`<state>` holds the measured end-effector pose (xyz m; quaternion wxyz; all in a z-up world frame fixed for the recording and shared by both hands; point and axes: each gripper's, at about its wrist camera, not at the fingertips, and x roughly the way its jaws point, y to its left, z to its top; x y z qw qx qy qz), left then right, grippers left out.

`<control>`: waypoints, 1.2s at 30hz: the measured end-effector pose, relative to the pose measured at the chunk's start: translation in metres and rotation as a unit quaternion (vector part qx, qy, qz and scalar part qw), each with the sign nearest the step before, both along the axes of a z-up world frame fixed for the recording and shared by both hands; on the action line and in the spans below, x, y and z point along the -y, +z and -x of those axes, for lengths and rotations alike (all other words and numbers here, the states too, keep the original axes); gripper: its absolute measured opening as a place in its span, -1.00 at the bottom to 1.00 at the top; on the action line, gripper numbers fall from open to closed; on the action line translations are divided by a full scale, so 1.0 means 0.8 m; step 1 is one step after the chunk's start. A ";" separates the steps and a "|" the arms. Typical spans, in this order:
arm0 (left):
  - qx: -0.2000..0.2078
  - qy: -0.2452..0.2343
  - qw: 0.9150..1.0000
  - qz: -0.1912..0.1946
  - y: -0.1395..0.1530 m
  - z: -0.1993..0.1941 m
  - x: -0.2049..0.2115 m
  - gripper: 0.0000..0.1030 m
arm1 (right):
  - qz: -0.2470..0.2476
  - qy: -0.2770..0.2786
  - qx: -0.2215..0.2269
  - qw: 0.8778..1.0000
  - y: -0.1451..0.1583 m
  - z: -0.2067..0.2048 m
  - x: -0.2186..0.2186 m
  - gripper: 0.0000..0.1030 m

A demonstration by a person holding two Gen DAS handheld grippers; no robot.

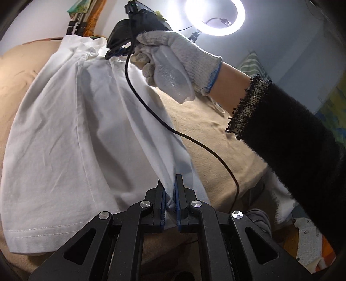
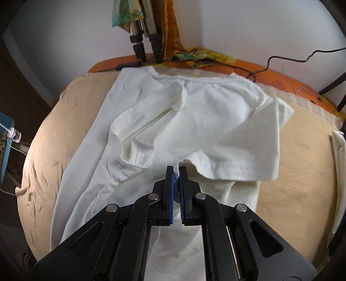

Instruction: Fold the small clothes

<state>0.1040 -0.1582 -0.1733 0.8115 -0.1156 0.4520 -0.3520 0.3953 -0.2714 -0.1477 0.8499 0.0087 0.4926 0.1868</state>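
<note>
The white T-shirt lies on the beige blanket, only partly folded. The left hand-held gripper and right hand-held gripper each pinch its cloth. 1 side is turned over; the rest remains.

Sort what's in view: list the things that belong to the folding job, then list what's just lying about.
Belongs to the job:
white T-shirt
left gripper, shut on the shirt's edge
right gripper, shut on the shirt
beige blanket as folding surface

Just lying about:
ring light
tripod legs
patterned cloth
black cable
</note>
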 end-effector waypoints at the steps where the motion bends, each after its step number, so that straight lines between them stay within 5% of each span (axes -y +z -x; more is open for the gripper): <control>1: 0.000 -0.001 1.000 0.000 -0.001 0.001 0.001 -0.89 | -0.008 0.003 0.000 1.000 0.001 0.001 0.001 -0.82; 5: -0.003 -0.002 1.000 0.004 -0.003 0.000 0.001 -0.89 | -0.058 0.011 -0.006 0.998 0.024 0.011 0.026 -0.18; 11: -0.015 0.001 1.000 0.014 -0.010 -0.006 -0.014 -0.89 | -0.106 -0.059 0.028 0.992 0.066 0.005 0.104 -0.07; 15: -0.016 0.001 1.000 0.016 -0.008 -0.006 -0.019 -0.89 | -0.138 -0.112 -0.013 0.984 0.054 -0.030 0.119 -0.07; 19: -0.016 0.001 1.000 0.016 -0.008 -0.007 -0.023 -0.89 | -0.051 -0.158 -0.030 0.986 0.032 -0.056 0.099 -0.07; 22: -0.021 -0.001 1.000 0.021 -0.008 -0.009 -0.030 -0.89 | -0.043 -0.191 -0.034 0.980 0.020 -0.062 0.103 -0.07; 24: -0.023 -0.003 0.999 0.022 -0.009 -0.010 -0.031 -0.89 | -0.064 -0.189 -0.037 0.979 0.013 -0.068 0.107 -0.36; 25: -0.025 -0.004 0.999 0.022 -0.009 -0.010 -0.030 -0.89 | -0.062 -0.183 -0.042 0.980 0.014 -0.070 0.107 -0.86; 30: -0.035 -0.004 0.999 0.035 -0.011 -0.011 -0.032 -0.89 | -0.005 -0.134 -0.015 0.991 0.051 -0.081 0.073 -0.89; 36: -0.042 0.000 0.998 0.043 -0.011 -0.011 -0.040 -0.89 | 0.008 -0.104 -0.008 0.995 0.071 -0.110 0.024 -0.90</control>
